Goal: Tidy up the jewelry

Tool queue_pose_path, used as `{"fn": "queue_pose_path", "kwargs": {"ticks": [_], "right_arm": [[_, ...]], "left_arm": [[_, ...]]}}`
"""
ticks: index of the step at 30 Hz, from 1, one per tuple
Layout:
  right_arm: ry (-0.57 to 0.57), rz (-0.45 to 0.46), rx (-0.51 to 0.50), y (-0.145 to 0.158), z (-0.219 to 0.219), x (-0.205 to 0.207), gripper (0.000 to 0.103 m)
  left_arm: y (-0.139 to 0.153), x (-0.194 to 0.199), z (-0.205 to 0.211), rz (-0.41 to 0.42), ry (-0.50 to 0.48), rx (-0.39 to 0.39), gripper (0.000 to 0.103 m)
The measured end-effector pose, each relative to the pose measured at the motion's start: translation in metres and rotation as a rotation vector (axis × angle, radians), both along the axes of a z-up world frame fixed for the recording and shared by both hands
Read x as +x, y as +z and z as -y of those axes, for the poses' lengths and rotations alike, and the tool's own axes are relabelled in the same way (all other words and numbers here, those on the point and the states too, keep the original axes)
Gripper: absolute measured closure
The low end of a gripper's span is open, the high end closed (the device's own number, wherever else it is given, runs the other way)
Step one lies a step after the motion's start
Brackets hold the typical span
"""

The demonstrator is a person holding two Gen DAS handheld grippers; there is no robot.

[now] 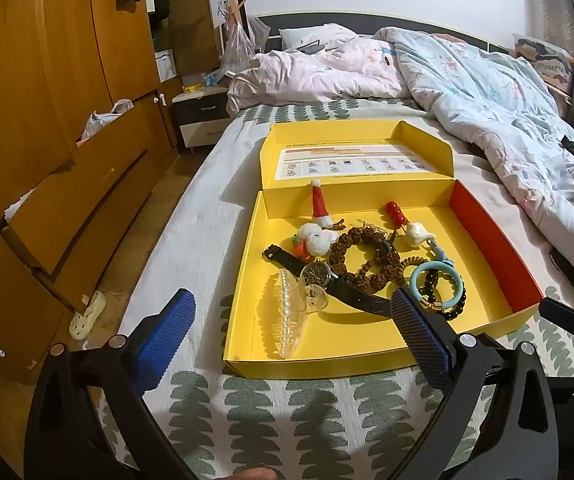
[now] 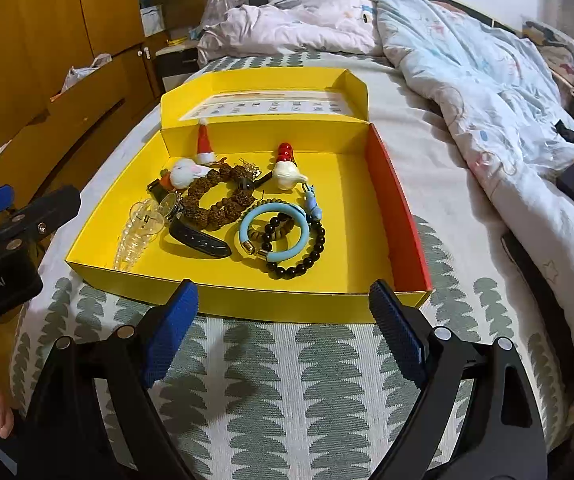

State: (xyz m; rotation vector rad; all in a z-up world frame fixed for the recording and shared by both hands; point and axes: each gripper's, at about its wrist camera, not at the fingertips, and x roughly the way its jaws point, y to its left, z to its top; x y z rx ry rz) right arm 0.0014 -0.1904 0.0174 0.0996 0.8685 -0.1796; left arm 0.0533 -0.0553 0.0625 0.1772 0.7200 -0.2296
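- Yellow box lies open on the bed, jewelry heaped toward its back wall.
- Left gripper gapes wide, empty.
- Right gripper likewise, before the box's front edge.

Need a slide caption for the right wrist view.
Open right gripper hovers before yellow box of bracelets, watch and charms on bed.

Both wrist views near, facing the same yellow box on the bed.

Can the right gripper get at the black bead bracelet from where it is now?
Probably yes. The right gripper is open and empty just outside the yellow box, and the black bead bracelet lies near that low front wall, though the light blue ring overlaps it.
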Motion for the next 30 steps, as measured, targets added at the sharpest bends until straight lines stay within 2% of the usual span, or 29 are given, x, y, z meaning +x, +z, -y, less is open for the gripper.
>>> {"fn": "queue_pose_path", "kwargs": {"ticks": [30], "right_arm": [[-0.047, -0.003, -0.021, 0.0014, 0.0077, -0.0028, 0.015]], "left_arm": [[-0.0050, 0.0006, 0.0006, -0.003, 0.019, 0.000, 0.006]]}}
